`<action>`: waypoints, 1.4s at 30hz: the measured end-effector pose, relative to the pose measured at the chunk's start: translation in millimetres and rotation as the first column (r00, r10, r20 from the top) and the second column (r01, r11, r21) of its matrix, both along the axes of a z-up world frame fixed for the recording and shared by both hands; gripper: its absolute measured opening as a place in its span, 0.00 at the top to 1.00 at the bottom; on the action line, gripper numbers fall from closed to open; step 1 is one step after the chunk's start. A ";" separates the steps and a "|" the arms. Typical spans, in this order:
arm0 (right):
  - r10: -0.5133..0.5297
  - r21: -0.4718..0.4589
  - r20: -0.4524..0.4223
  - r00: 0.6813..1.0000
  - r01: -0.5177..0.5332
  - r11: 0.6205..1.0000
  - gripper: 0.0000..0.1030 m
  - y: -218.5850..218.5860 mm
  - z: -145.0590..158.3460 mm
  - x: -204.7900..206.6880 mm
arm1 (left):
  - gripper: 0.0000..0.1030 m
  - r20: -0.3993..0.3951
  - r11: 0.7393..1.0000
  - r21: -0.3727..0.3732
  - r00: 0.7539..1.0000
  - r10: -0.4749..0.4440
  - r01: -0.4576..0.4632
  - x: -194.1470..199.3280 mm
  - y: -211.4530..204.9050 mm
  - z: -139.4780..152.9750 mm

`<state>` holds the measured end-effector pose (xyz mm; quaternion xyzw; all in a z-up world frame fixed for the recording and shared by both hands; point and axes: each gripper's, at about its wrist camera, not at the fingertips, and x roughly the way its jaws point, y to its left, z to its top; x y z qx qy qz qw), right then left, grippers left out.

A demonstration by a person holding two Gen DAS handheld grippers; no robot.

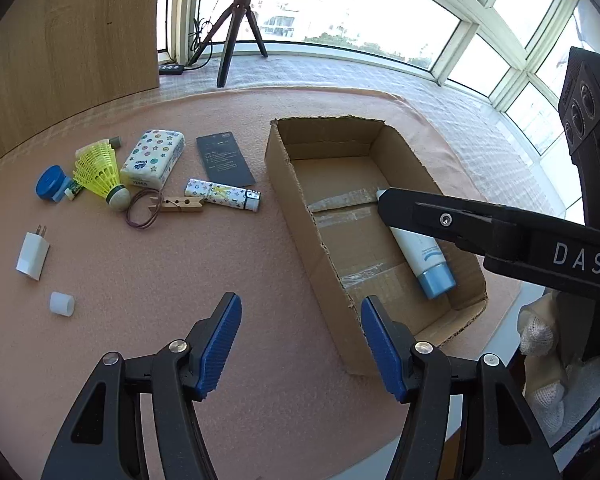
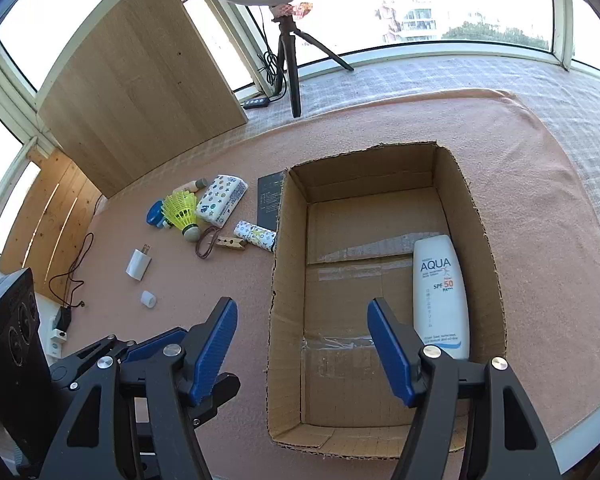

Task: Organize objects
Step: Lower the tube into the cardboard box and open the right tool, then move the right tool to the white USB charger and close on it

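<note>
An open cardboard box (image 1: 292,200) (image 2: 290,280) sits on the pink cloth. A white sunscreen tube (image 1: 424,256) (image 2: 440,296) lies inside it along the right wall. Left of the box lie a tissue pack (image 1: 154,158) (image 2: 222,200), yellow shuttlecock (image 1: 100,174) (image 2: 180,210), patterned lighter (image 1: 222,194) (image 2: 256,236), clothespin (image 1: 178,204) (image 2: 230,243), dark card (image 1: 225,158) (image 2: 269,200), blue tape roll (image 1: 50,189) (image 2: 154,212), white charger (image 1: 33,256) (image 2: 139,265) and white cap (image 1: 62,303) (image 2: 148,298). My left gripper (image 1: 300,344) is open and empty beside the box's near left corner. My right gripper (image 2: 302,348) is open and empty above the box.
A brown rubber band (image 1: 142,212) lies by the clothespin. A wooden board (image 1: 68,36) (image 2: 140,92) leans at the back left, with a tripod (image 1: 236,28) (image 2: 292,52) by the window. The table edge runs close on the right in the left wrist view.
</note>
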<state>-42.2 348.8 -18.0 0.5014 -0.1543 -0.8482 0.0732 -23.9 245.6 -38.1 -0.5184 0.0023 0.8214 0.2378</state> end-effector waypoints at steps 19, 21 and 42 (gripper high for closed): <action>0.167 -0.016 0.073 0.983 -0.166 0.986 0.38 -106.9 -20.3 -86.3 | 0.36 0.041 0.954 -0.042 0.953 0.299 -0.298 4.9 -184.8 -21.0; 0.172 -0.030 0.085 0.981 -0.170 0.985 0.38 -115.5 -26.0 -92.7 | 0.36 0.046 0.945 -0.045 0.945 0.324 -0.323 5.4 -199.2 -23.6; 0.279 -0.143 0.152 0.948 -0.258 0.955 0.44 -227.7 -59.9 -130.0 | 0.37 0.039 0.937 -0.026 0.936 0.349 -0.349 -71.6 -278.0 -49.0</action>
